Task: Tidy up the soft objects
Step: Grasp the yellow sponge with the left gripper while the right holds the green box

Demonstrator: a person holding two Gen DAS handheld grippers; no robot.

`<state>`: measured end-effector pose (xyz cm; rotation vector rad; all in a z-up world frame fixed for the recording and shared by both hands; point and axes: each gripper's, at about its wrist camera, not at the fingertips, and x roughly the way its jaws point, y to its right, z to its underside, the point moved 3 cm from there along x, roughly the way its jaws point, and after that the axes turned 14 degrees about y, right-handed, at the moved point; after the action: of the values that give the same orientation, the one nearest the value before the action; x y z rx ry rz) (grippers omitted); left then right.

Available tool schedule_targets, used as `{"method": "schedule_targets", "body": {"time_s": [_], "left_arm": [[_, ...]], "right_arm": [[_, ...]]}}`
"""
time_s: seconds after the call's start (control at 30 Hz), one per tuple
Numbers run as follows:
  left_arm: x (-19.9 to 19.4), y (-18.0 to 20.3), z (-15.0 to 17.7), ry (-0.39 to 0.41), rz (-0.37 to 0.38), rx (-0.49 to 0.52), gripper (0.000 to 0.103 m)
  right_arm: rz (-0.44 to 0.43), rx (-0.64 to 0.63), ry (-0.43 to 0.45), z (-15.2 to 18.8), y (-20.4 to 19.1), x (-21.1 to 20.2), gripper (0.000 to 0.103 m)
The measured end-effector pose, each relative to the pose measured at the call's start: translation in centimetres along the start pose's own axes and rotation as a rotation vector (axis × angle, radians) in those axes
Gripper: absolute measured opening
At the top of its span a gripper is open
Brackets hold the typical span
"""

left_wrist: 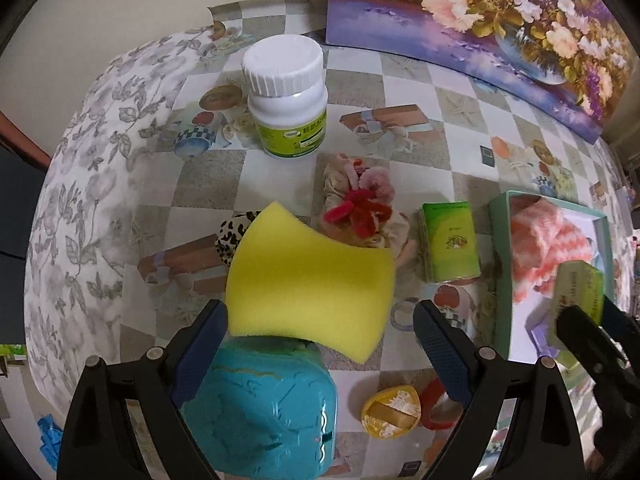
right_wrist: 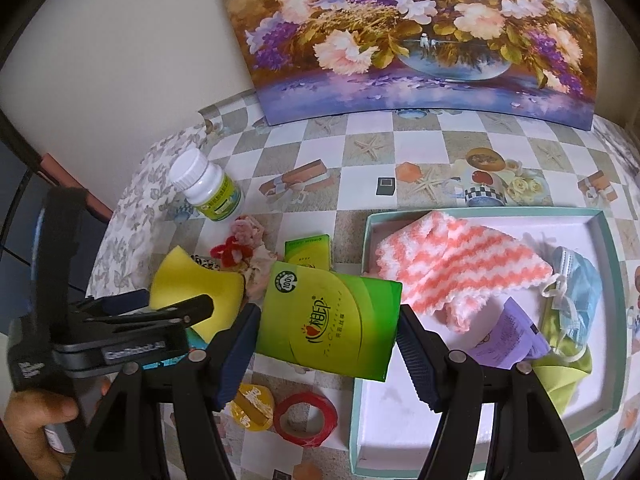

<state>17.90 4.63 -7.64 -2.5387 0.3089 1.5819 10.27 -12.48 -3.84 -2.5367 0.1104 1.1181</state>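
My left gripper (left_wrist: pixel 320 320) is open above a yellow sponge (left_wrist: pixel 310 280) that rests partly on a teal box (left_wrist: pixel 264 404); its fingers stand wide of the sponge. My right gripper (right_wrist: pixel 326 334) is shut on a green tissue pack (right_wrist: pixel 330 324), held over the left rim of the teal-rimmed tray (right_wrist: pixel 608 264). The tray holds an orange-and-white striped fuzzy cloth (right_wrist: pixel 460 268), a blue mask (right_wrist: pixel 580 284), a purple packet (right_wrist: pixel 508 336) and a green cloth (right_wrist: pixel 564 372). A pile of scrunchies and red pipe cleaner (left_wrist: pixel 360 208) lies behind the sponge, next to a second green tissue pack (left_wrist: pixel 450 244).
A white pill bottle (left_wrist: pixel 286 96) stands at the back left. A yellow tape roll (right_wrist: pixel 252 406) and a red tape roll (right_wrist: pixel 306 420) lie near the front. A flower painting (right_wrist: pixel 400 32) leans against the wall. The table's left edge (left_wrist: pixel 60 200) drops away under a floral cloth.
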Motion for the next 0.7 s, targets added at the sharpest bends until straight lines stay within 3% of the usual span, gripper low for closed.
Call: {"method": "schedule_targets", "body": {"time_s": [0.17,0.33,0.7], "left_arm": [[0.6,0.1,-0.7,0.004,-0.046,0.004,0.094],[1.3,-0.8,-1.8,-0.001,-0.054,-0.098,0.094],[2.5,-1.9,-2.2,-0.030,-0.118,-0.165,0.094]], "right_arm": [[-0.006,0.009,0.002,-0.1,0.2,-0.1,0.071],[-0.009,0.013,0.000,-0.2,0.2,-0.1,0.071],[-0.012,0.026,0.003,-0.4,0.6,-0.2,0.071]]}}
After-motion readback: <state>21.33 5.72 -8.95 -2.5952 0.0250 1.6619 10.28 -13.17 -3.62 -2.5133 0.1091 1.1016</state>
